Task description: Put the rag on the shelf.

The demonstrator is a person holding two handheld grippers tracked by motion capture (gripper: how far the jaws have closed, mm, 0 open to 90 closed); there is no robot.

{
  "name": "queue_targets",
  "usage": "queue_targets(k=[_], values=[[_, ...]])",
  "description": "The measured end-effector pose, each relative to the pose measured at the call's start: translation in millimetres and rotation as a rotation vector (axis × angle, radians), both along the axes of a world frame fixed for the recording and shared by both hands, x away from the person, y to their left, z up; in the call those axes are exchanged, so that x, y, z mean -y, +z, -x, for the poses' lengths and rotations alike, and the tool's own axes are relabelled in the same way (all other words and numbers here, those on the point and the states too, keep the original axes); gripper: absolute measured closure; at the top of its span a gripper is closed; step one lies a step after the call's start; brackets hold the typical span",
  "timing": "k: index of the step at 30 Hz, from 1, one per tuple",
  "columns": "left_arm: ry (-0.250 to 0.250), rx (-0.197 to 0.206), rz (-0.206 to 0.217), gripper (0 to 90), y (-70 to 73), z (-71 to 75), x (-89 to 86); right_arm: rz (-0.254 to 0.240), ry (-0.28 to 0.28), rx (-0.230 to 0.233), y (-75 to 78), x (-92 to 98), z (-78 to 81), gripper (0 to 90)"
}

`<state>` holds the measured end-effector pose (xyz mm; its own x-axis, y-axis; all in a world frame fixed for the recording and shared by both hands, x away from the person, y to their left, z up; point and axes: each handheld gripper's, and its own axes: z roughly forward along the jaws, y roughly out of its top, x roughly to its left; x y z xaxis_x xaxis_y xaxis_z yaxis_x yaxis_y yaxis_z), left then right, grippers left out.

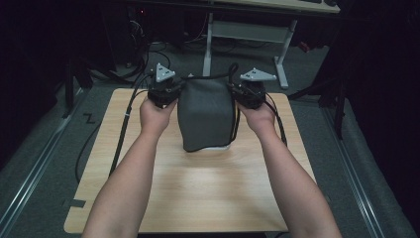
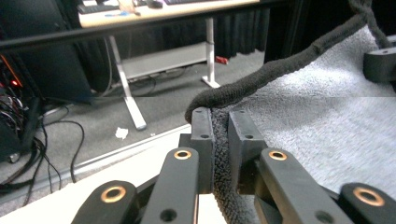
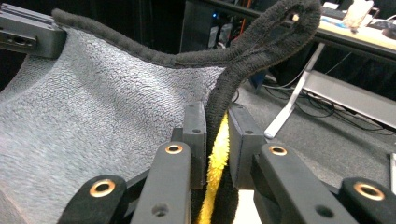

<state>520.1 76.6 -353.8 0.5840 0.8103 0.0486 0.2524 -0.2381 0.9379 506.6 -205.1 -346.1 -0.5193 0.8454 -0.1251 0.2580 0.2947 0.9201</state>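
Grey towel (image 1: 205, 116) | left gripper (image 2: 221, 122) clamps its edge | right gripper (image 3: 217, 119) clamps opposite edge

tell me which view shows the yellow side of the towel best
The right gripper view: a bright yellow strip of the grey towel runs between the right gripper jaws, clamped with the dark hem. The left gripper view shows grey pile and hem. The high view shows the towel stretched over the table, no yellow clear.

I count one grey towel (image 1: 205, 116) with a yellow underside, one wooden table (image 1: 198, 198), and my two grippers, left (image 1: 166, 91) and right (image 1: 245, 94), each with two black jaws.
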Motion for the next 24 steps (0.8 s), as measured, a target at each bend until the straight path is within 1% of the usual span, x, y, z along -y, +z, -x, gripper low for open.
queue_targets(k=[2, 3, 5, 6, 9, 13, 17, 19, 21, 23, 24], values=[[-0.006, -0.019, -0.004, 81.9, -6.9, -1.7, -1.3, 0.021, 0.011, -0.012, -3.7, 1.0, -1.2, 79.8], [-0.009, -0.027, -0.003, 82.0, -9.7, -2.4, -1.8, 0.024, 0.015, -0.018, -4.5, 1.5, -1.1, 79.8], [-0.014, -0.044, -0.003, 82.0, -14.4, -3.5, -2.4, 0.035, 0.022, -0.016, -5.1, 2.4, -0.8, 79.9], [-0.013, -0.054, 0.0, 82.0, -17.7, -3.6, -2.8, 0.035, 0.024, -0.017, -5.4, 2.6, -0.4, 79.9], [-0.023, -0.075, 0.013, 82.0, -25.6, -4.6, -2.2, 0.059, 0.03, -0.021, -8.7, 3.7, -0.3, 79.8], [-0.039, -0.105, 0.012, 82.1, -37.6, -4.8, -1.0, 0.052, 0.028, -0.04, -15.9, 8.1, -1.7, 79.8], [-0.049, -0.125, 0.013, 82.3, -46.0, -4.0, -1.9, 0.049, 0.03, -0.069, -28.0, 11.4, -2.6, 79.8], [-0.054, -0.13, 0.01, 82.4, -49.2, -3.2, -2.4, 0.049, 0.033, -0.07, -33.2, 11.6, -1.9, 79.8], [-0.06, -0.134, 0.024, 82.4, -52.7, -2.7, -4.2, 0.042, 0.039, -0.072, -36.7, 12.6, -1.2, 79.8], [-0.065, -0.141, 0.033, 82.4, -56.0, -2.7, -4.8, 0.006, 0.045, -0.082, -38.6, 15.5, -1.3, 79.8], [-0.065, -0.143, 0.034, 82.4, -57.6, -2.4, -4.5, 0.005, 0.044, -0.088, -39.2, 16.0, -1.5, 79.8]])
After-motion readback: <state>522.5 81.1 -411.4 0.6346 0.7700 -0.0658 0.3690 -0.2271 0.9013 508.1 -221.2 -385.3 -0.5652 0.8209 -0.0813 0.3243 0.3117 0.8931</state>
